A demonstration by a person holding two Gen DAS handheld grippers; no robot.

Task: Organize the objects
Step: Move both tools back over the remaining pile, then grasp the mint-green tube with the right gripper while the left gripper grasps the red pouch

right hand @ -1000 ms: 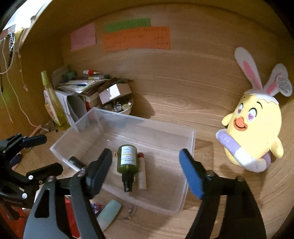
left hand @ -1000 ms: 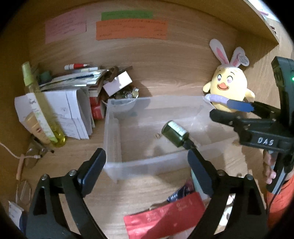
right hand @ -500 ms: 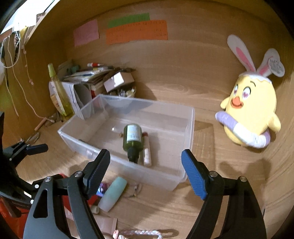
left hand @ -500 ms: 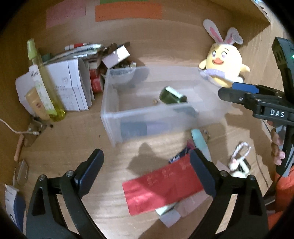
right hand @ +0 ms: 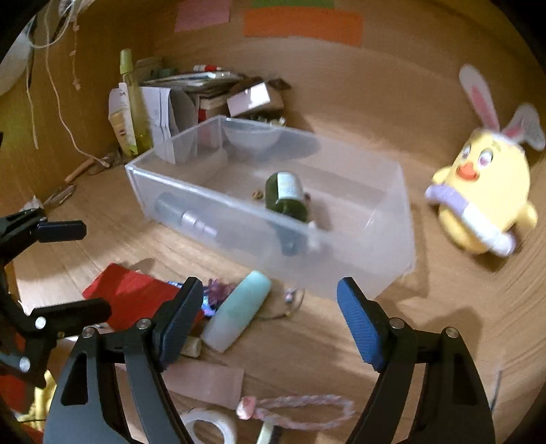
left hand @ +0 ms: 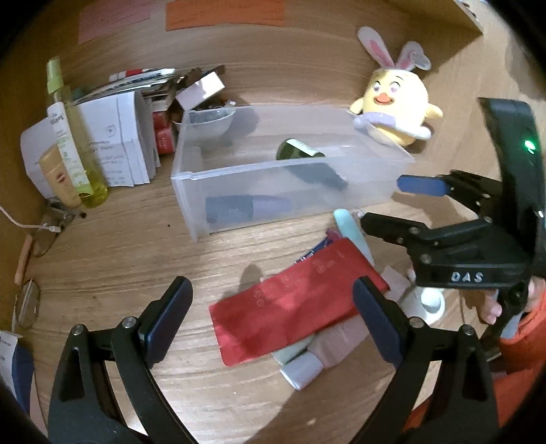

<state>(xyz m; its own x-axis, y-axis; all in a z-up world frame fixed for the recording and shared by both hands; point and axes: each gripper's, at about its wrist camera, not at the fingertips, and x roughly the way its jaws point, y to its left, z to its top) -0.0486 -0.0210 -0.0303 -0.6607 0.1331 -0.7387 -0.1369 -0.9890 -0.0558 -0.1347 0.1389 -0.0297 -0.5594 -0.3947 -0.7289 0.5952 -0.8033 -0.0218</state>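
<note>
Clear plastic bin point(right hand: 382, 252) on desk point(right hand: 426, 334): dark green bottle point(right hand: 285, 196) with white label lying inside. Mint tube point(right hand: 235, 314), red pouch point(left hand: 297, 300) just outside bin. Both hand-held grippers spread, empty: left point(left hand: 273, 316), right point(right hand: 269, 314).

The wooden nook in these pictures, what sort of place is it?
Probably a home desk alcove used for odds and ends: coloured sticky notes on the wooden back wall, a heap of papers and boxes in the corner, and a yellow bunny-eared plush toy.

Left gripper point(left hand: 271, 324): jaws standing wide apart, gripping nothing, pointing downward.
Right gripper point(right hand: 269, 316): jaws spread wide, empty, tilting downward.
Hand point(left hand: 491, 307): gripping right gripper's handle, at 4 o'clock.
</note>
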